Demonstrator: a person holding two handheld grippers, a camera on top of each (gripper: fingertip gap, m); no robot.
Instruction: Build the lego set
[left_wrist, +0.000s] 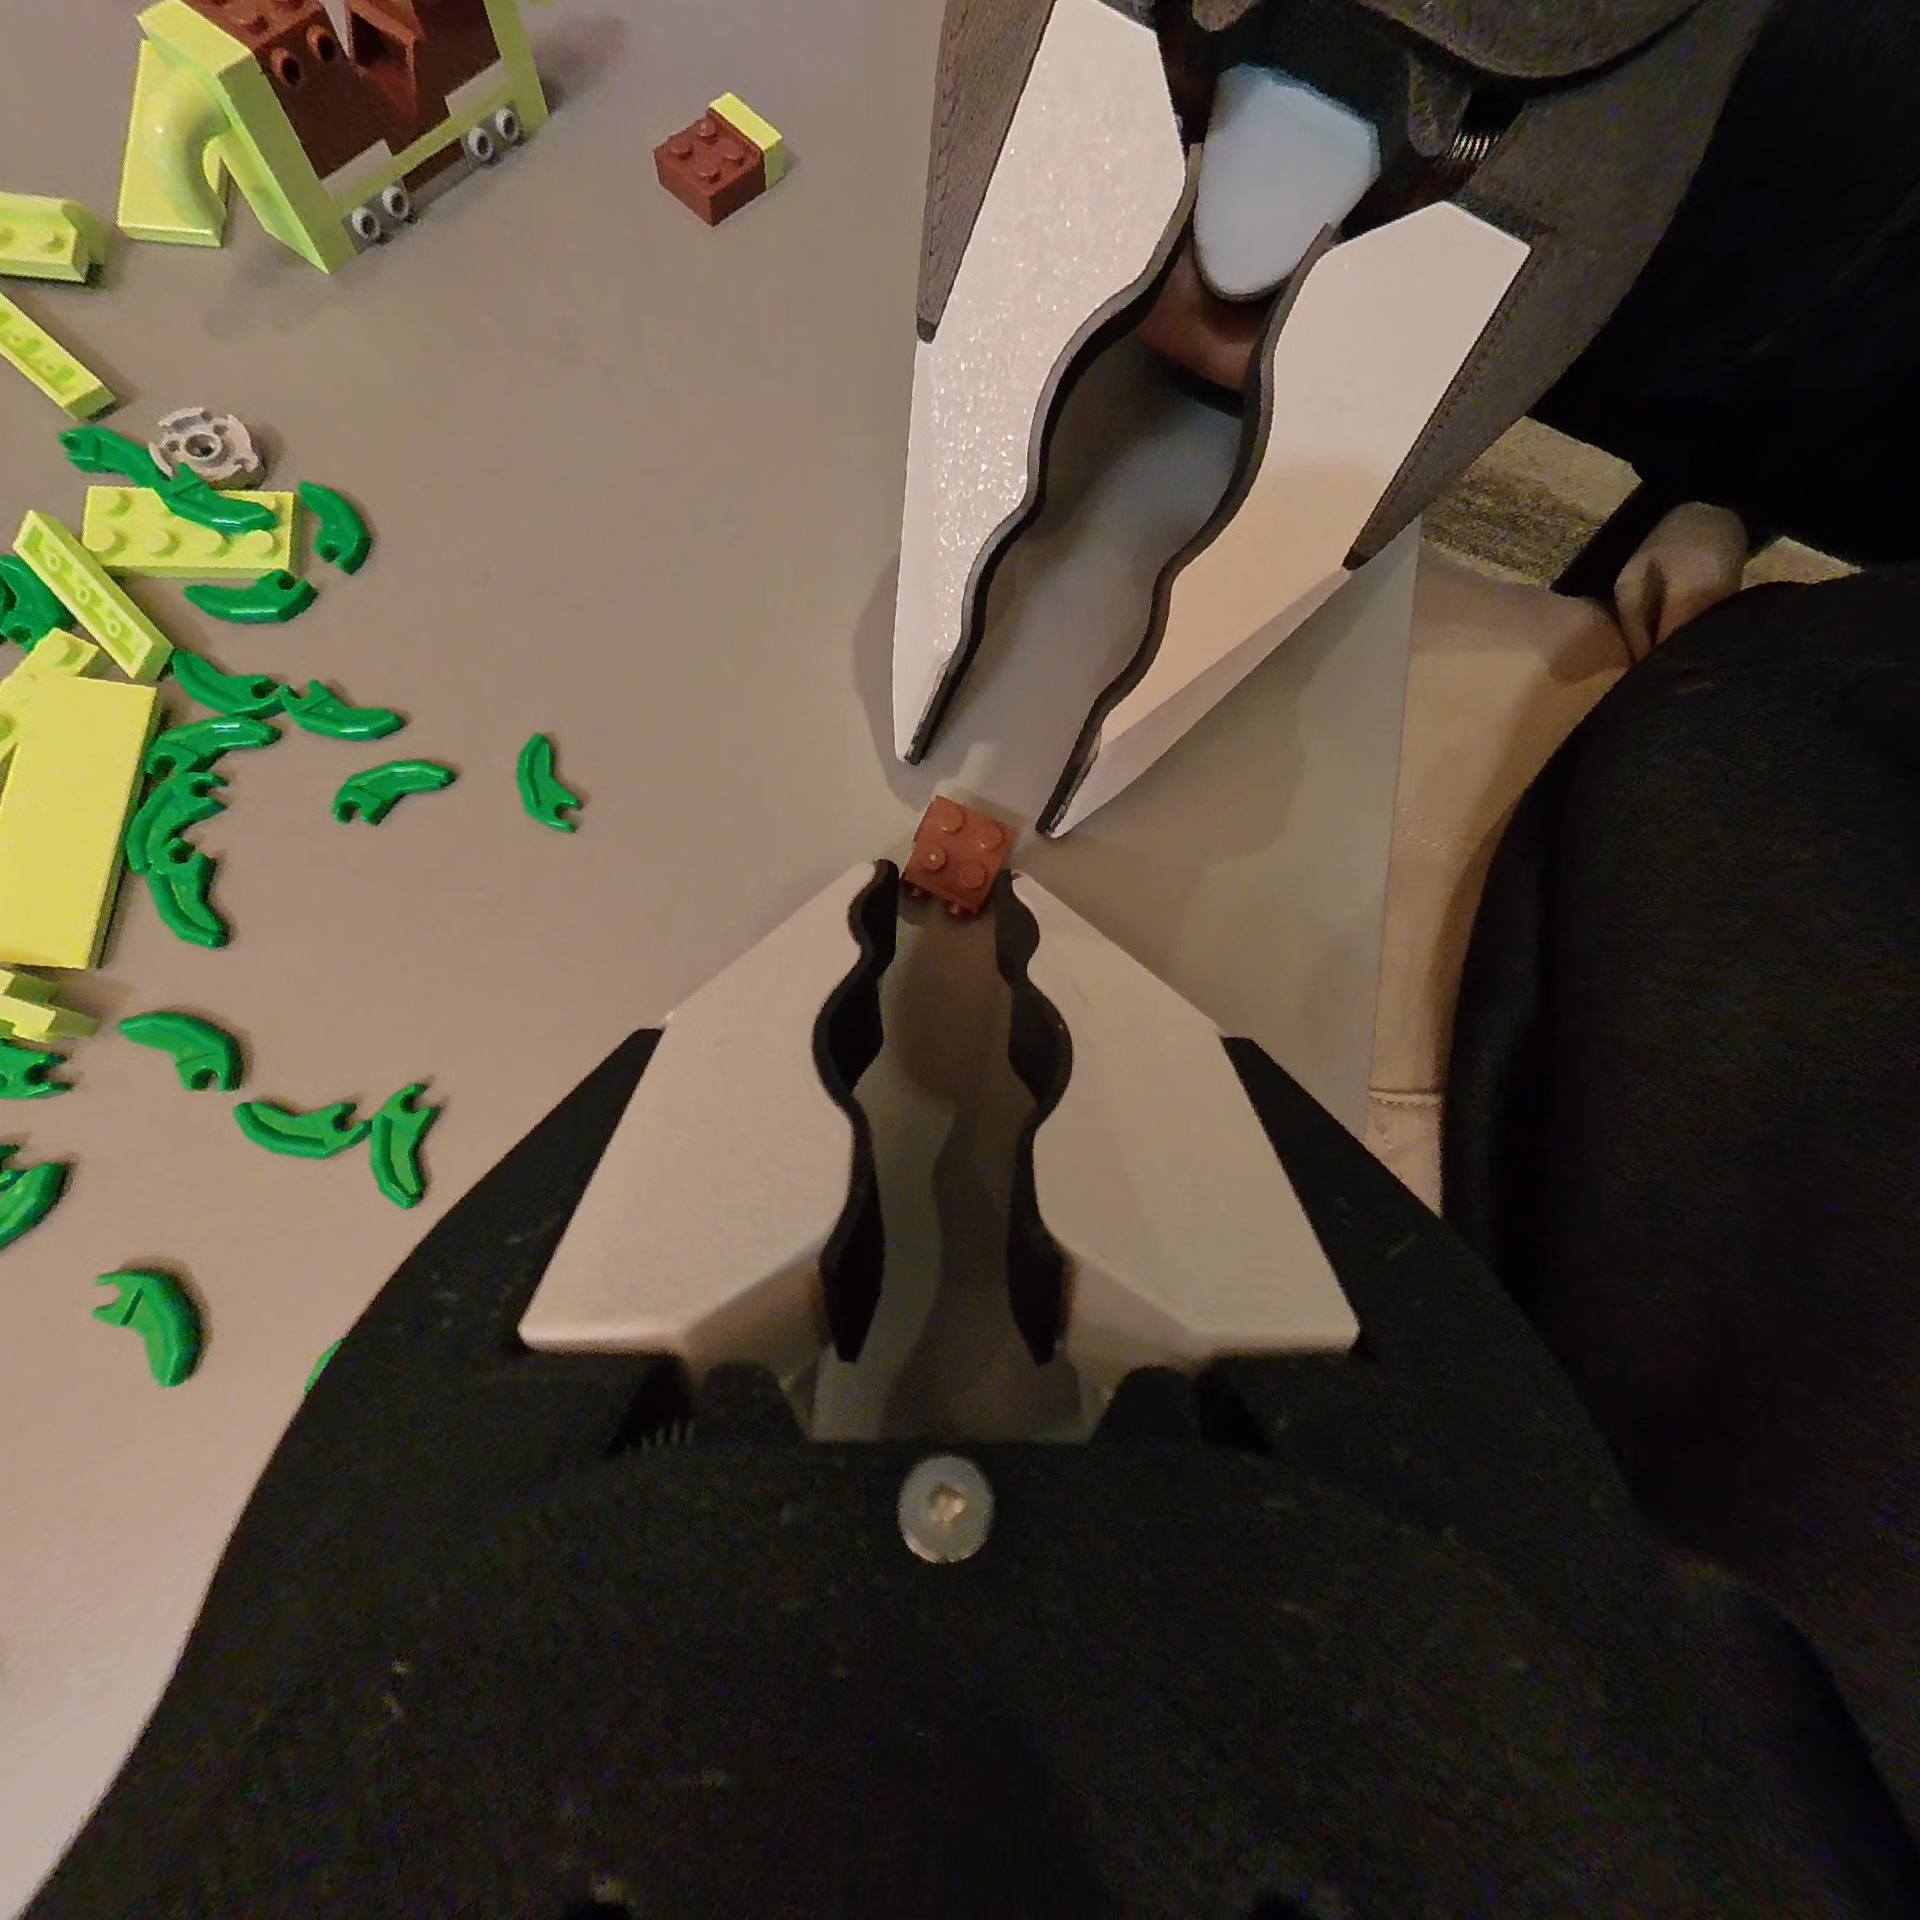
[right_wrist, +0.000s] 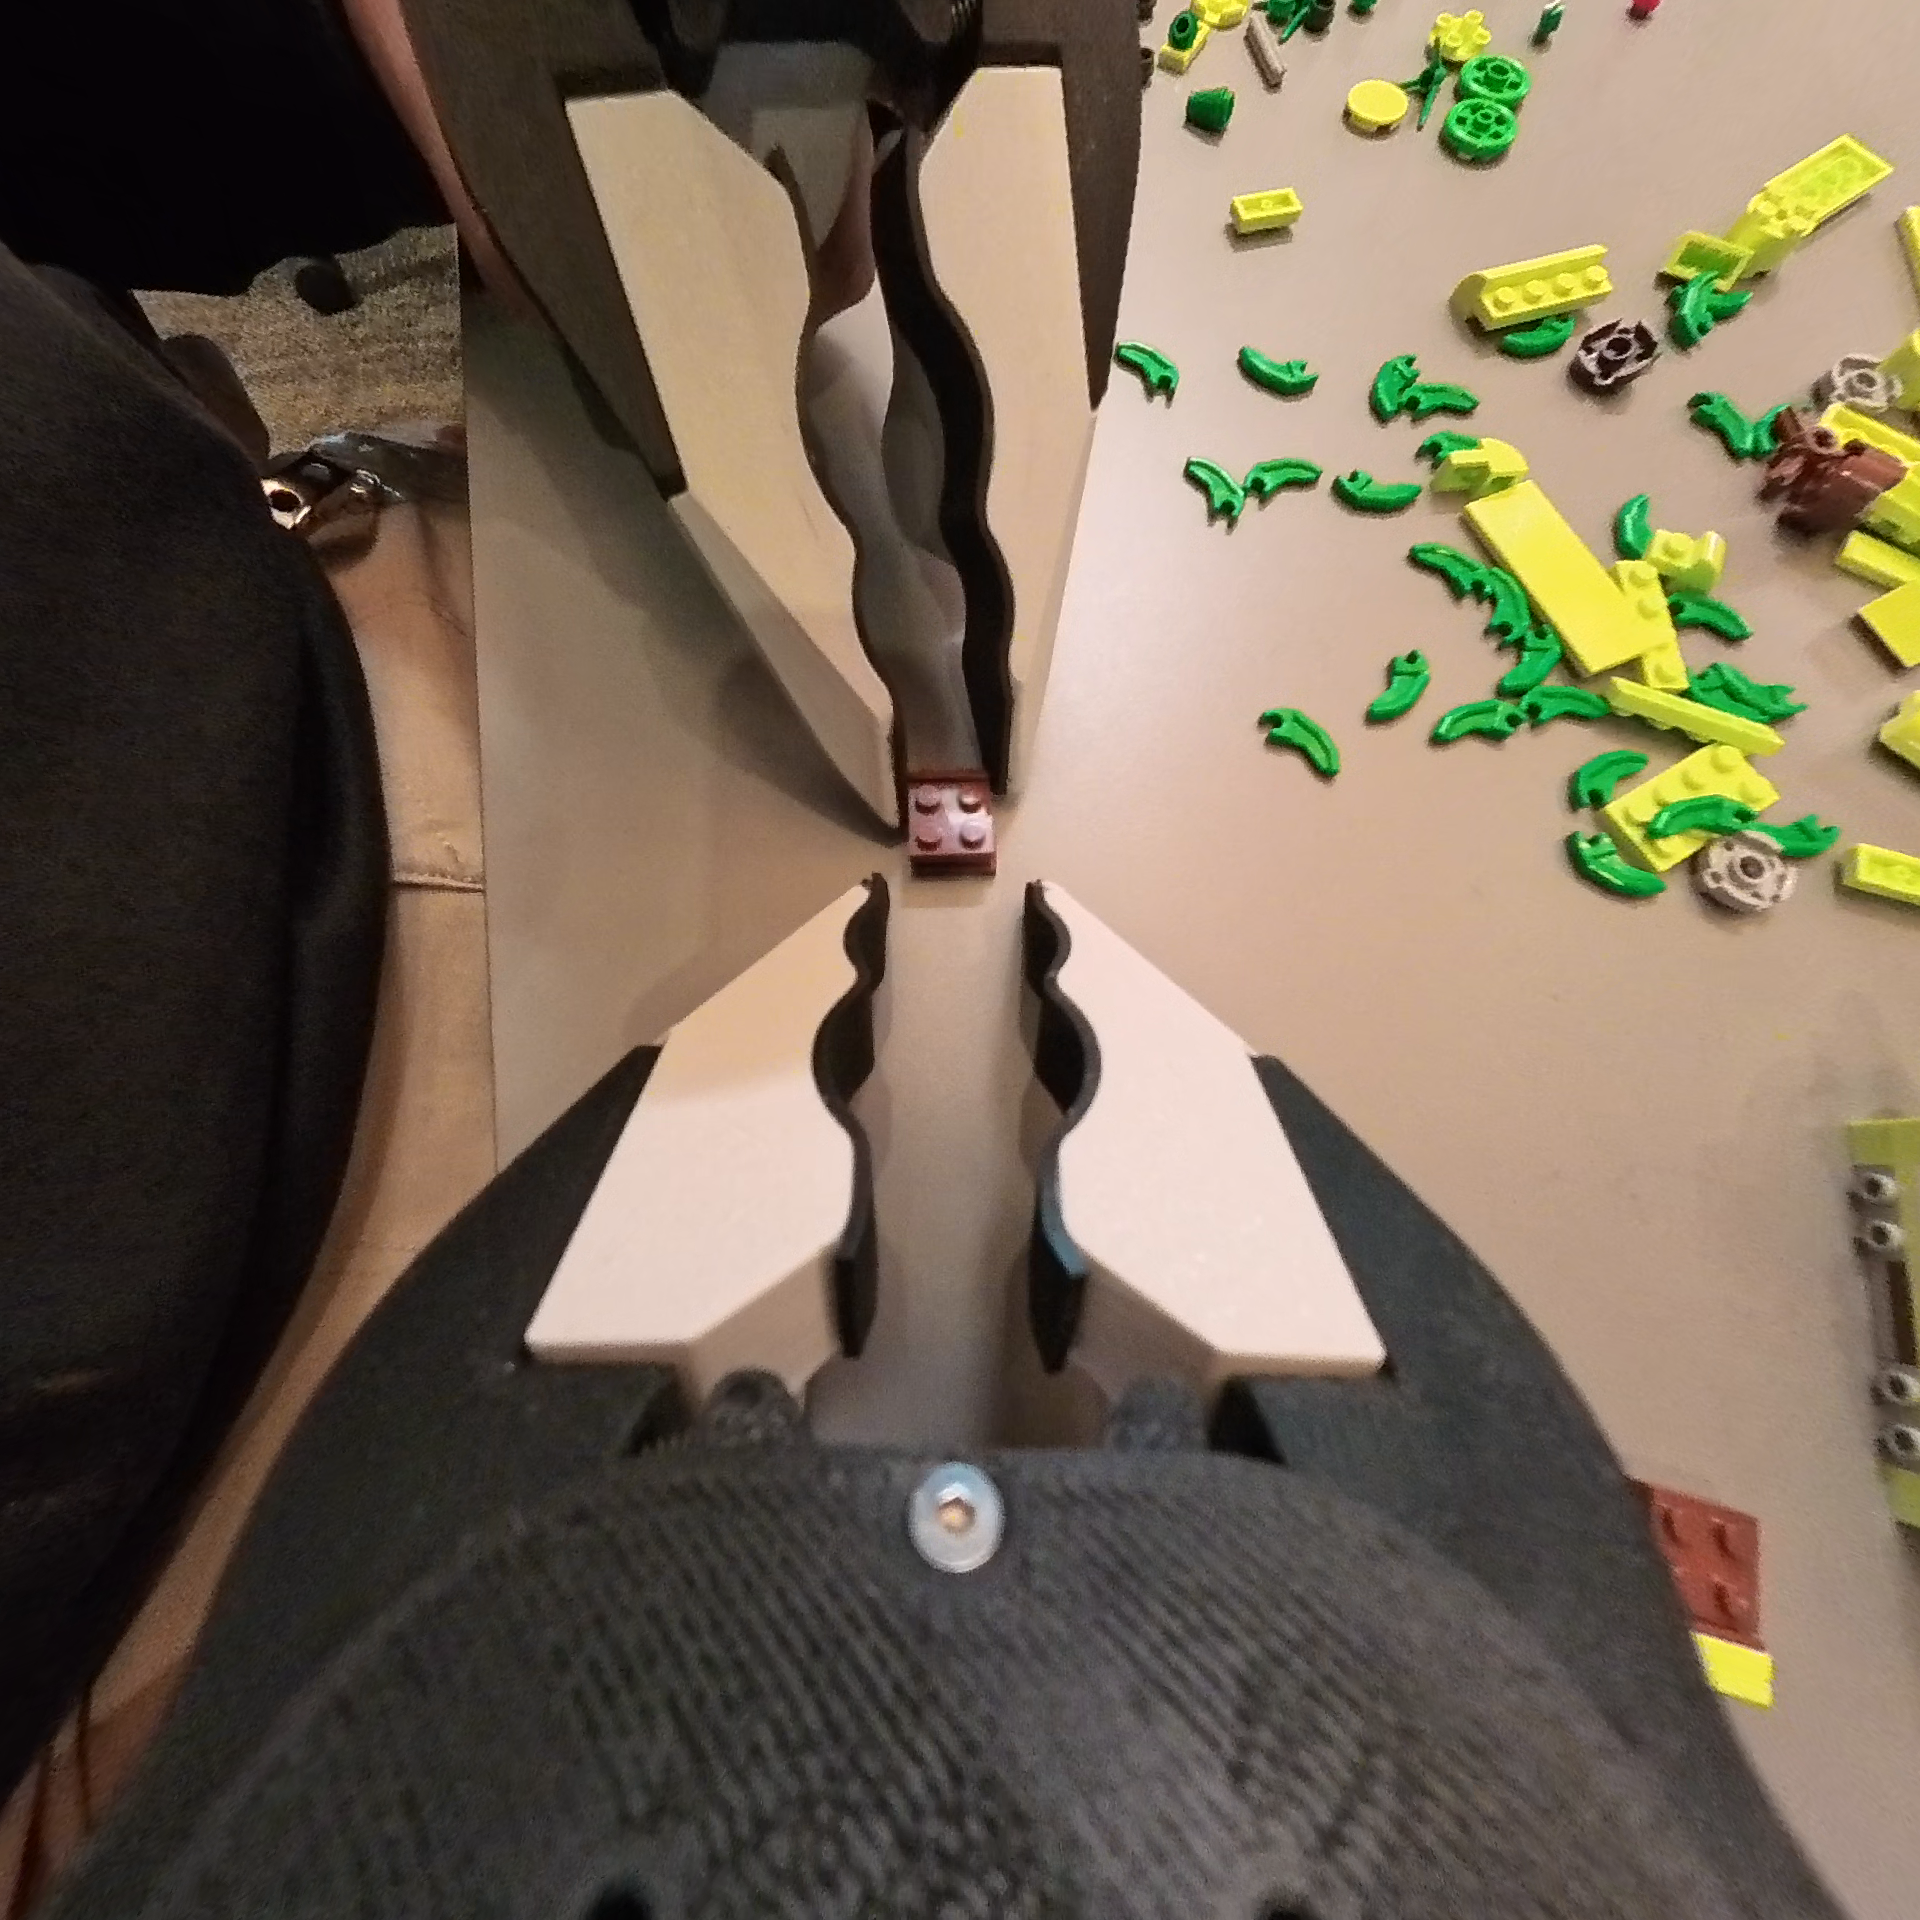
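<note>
1. Grey table (left_wrist: 623, 436): strewn with green and lime pieces (left_wrist: 187, 727).
2. Left gripper (left_wrist: 948, 878): clamped on small brown brick (left_wrist: 958, 844), held near the table edge.
3. Right gripper (right_wrist: 956, 883): jaws parted, empty, just short of the brick.

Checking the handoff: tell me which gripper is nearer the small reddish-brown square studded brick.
Left. The left gripper pinches the small reddish-brown square studded brick at its fingertips. The right gripper faces it, open, tips just short of the brick.

left hand-held gripper (left_wrist: 951, 878): fingers closed on something | right hand-held gripper (right_wrist: 956, 888): fingers apart, tip-to-tip with left
</note>
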